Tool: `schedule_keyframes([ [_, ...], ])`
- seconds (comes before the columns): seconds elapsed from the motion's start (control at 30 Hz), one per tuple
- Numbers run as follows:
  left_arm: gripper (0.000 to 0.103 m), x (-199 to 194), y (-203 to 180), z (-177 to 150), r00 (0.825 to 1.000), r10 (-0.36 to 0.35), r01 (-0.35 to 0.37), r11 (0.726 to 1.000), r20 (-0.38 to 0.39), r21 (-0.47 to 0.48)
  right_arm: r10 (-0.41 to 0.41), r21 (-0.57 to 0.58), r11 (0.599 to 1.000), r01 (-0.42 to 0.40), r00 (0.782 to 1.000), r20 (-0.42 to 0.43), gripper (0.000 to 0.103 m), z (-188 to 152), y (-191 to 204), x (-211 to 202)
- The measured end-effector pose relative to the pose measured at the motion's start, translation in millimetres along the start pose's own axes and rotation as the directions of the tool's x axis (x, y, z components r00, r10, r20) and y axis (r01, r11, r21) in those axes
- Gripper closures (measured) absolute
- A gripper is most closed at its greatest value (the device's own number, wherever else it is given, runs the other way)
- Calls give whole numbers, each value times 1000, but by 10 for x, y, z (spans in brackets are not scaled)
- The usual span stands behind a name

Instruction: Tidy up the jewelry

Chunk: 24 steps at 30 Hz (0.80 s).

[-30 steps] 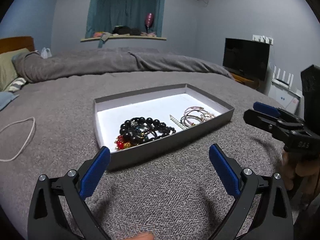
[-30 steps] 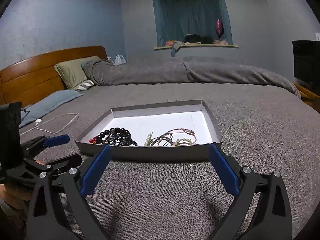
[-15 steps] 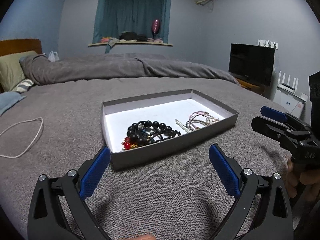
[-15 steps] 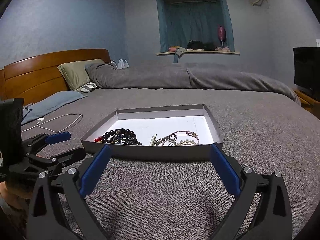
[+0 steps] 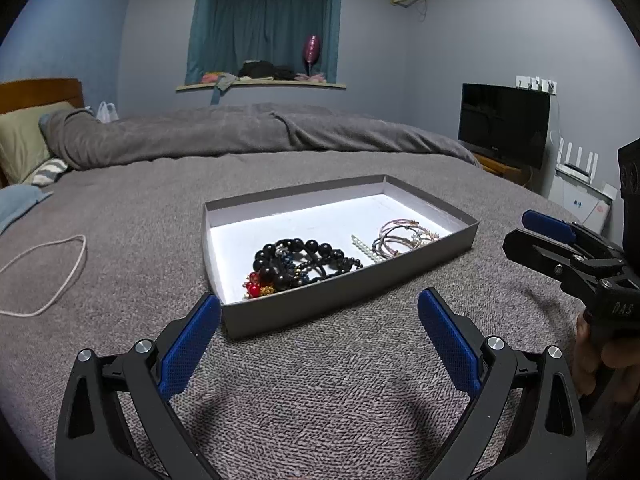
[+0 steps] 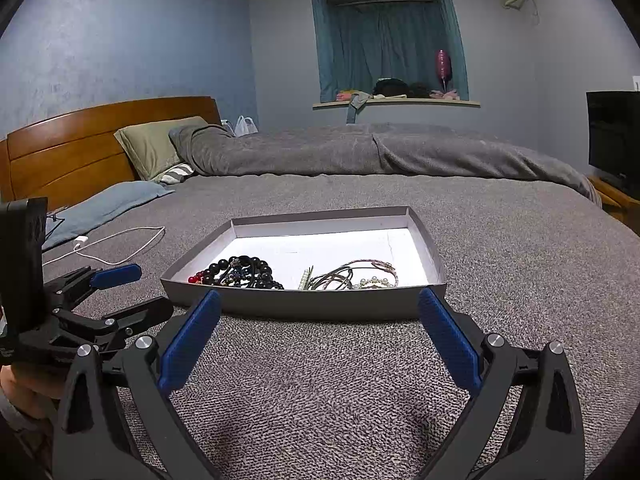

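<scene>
Fingers of left gripper [image 5: 319,322]: blue-padded, spread wide, nothing between them, held above grey bedspread [image 5: 320,392] just short of the tray's near wall. Fingers of right gripper [image 6: 320,318]: same build, also spread wide and holding nothing, lined up w/ tray's near long wall, tips close to its two front corners. Landmark: shallow grey cardboard tray [image 5: 360,288], white floor, lying flat on the bedspread at approx. mid-bed. Contents, all at near end of tray: black bead bracelets [image 5: 304,260], bundled in a heap, toward tray's left side; red beads w/ small gold bits [image 5: 256,286] at near-left edge of that heap, touching it; short pearl strip [image 5: 366,248] just right of the black heap; thin pink/gold bangles [image 5: 404,234], loosely stacked, right of the strip, near tray's right wall. Far half of tray floor bare. Outside tray: white cable [image 5: 48,272] looped on bedspread, well left of tray. Rolled grey duvet [image 5: 240,132] beyond tray's far wall; olive pillow [image 6: 160,148] and wooden headboard [image 6: 80,152] far-left of tray; black TV [image 5: 502,124] far-right. In left-wrist view, right gripper shows at right of tray, person's hand [image 5: 604,356] on its grip.
</scene>
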<state>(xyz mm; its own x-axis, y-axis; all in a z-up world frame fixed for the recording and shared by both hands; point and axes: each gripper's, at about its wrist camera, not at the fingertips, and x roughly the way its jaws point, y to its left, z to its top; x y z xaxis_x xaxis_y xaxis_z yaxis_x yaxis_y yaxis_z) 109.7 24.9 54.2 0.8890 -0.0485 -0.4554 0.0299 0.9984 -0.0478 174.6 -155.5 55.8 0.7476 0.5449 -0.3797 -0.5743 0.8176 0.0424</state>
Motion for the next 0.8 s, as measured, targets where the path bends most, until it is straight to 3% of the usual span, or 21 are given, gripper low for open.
schedule_keyframes([
  [0.8,5,22,3,2,1000,-1,1,1000,-6,1,1,-1,1000,-1,1000,1,6,-6,3,6],
])
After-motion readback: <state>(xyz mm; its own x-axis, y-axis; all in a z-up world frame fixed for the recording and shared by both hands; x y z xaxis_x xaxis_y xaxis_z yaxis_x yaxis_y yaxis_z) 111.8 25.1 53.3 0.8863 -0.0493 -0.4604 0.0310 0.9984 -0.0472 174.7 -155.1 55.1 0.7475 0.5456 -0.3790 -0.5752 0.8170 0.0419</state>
